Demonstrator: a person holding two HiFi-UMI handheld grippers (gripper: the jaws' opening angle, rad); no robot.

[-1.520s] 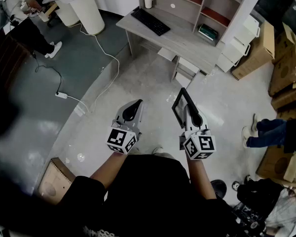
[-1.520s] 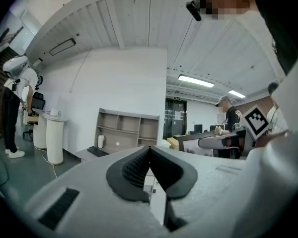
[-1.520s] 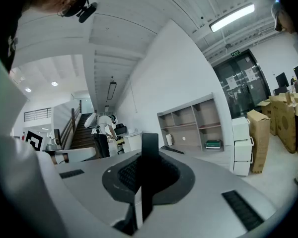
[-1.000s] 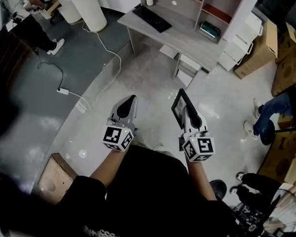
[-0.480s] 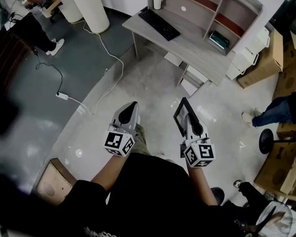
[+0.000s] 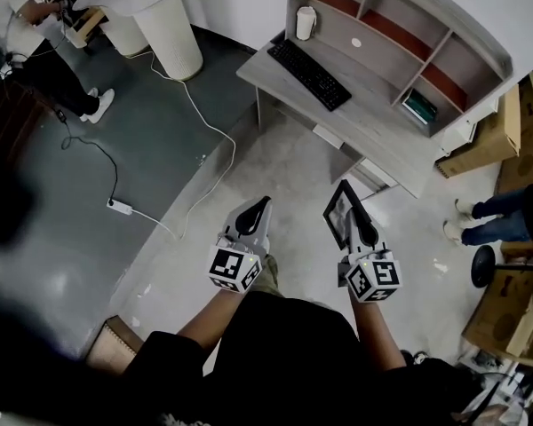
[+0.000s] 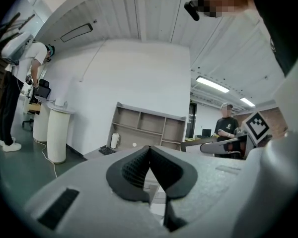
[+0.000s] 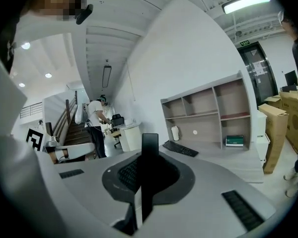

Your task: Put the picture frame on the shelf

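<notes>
My right gripper (image 6: 356, 216) is shut on a black picture frame (image 6: 340, 210), held edge-up above the floor; in the right gripper view the picture frame (image 8: 149, 157) stands as a dark slab clamped between the jaws. My left gripper (image 6: 257, 212) is shut with nothing in it; its pads (image 7: 139, 165) meet at the tips. The shelf (image 6: 400, 34), a grey unit with red-brown cubby floors, stands on the desk (image 6: 364, 118) ahead, some way off from both grippers. The shelf (image 8: 213, 113) also shows in the right gripper view.
A black keyboard (image 6: 313, 74) and a white cup (image 6: 306, 22) sit on the desk. A green book (image 6: 418, 108) lies in a cubby. A white cable (image 6: 200, 118) crosses the floor. Cardboard boxes (image 6: 506, 131) and a person's legs (image 6: 497, 216) are at the right. A white column (image 6: 164, 20) stands at the far left.
The desk and shelf have come nearer and shifted right in the head view. Both grippers keep their pose, the right one still clamped on the frame.
</notes>
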